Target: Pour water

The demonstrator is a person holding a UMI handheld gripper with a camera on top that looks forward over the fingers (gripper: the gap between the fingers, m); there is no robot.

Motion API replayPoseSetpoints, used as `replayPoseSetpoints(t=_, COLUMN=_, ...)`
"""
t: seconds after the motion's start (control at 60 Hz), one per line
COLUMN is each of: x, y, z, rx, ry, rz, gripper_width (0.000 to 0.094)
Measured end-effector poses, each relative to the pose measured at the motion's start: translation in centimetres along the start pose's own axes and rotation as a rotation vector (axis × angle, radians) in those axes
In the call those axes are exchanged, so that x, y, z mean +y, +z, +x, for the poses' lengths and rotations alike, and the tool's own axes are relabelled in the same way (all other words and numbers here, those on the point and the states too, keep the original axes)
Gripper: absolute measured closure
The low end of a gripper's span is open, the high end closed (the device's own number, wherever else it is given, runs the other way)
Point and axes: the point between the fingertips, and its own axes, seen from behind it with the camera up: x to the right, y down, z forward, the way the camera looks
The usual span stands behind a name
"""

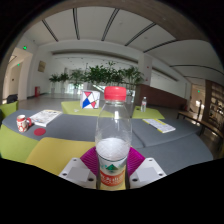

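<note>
A clear plastic bottle (113, 135) with a red cap (116, 94) stands upright between the fingers of the gripper (112, 172), straight ahead at twelve o'clock from them. Around its lower part runs a label (112, 163) with a green band above, a white middle and a red band below; there is writing on it, but it is too small to read. The bottle's wall is see-through, and I cannot tell how much water it holds. The pink pads (91, 158) sit close at both sides of the bottle's base, so the gripper is at a narrow set, closed about the bottle; both fingers appear to press on it.

The bottle is over a worktop (175, 150) made of grey and yellow-green panels. At about ten o'clock from the bottle, well apart, a small cup (22, 122) with red on it stands on the worktop, what is in it cannot be seen. Near it lies a flat red thing (40, 131). At eleven o'clock, farther back, stands a round sign (90, 100) in red, white and blue wedges. At two o'clock a flat white sheet or booklet (161, 126) lies on the worktop. Beyond the worktop a row of green plants (100, 75) lines the hall under a ribbed ceiling (110, 25).
</note>
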Motion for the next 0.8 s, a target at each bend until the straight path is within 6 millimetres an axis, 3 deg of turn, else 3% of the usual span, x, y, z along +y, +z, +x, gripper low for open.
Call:
replayPoseSetpoints(t=0.083, x=-0.9, y=0.0, z=1.1, rx=0.044, ry=-0.024, rz=0.004, gripper_width=0.0615)
replayPoseSetpoints(t=0.2, x=-4.5, y=0.4, z=2.2, rx=0.136, ry=-0.089, rz=0.035, gripper_width=0.0613)
replayPoseSetpoints(t=0.317, x=-10.9, y=1.6, z=2.6, rx=0.226, ry=-0.236, rz=0.111, gripper_width=0.0613)
replayPoseSetpoints(t=0.433, x=-19.1, y=3.2, z=-0.5, rx=0.295, ry=-0.439, rz=0.223, gripper_width=0.0612)
replayPoseSetpoints(t=0.55, x=-27.0, y=4.9, z=-7.6, rx=0.329, ry=-0.686, rz=0.37, gripper_width=0.0612)
replayPoseSetpoints(t=0.65, x=-31.9, y=6.6, z=-17.3, rx=0.347, ry=-0.957, rz=0.505, gripper_width=0.0612)
replayPoseSetpoints(t=0.667, x=-32.8, y=6.4, z=-18.1, rx=0.335, ry=-0.994, rz=0.531, gripper_width=0.0611)
replayPoseSetpoints(t=0.8, x=-34.1, y=8.6, z=-31.9, rx=0.328, ry=-1.374, rz=0.724, gripper_width=0.0616)
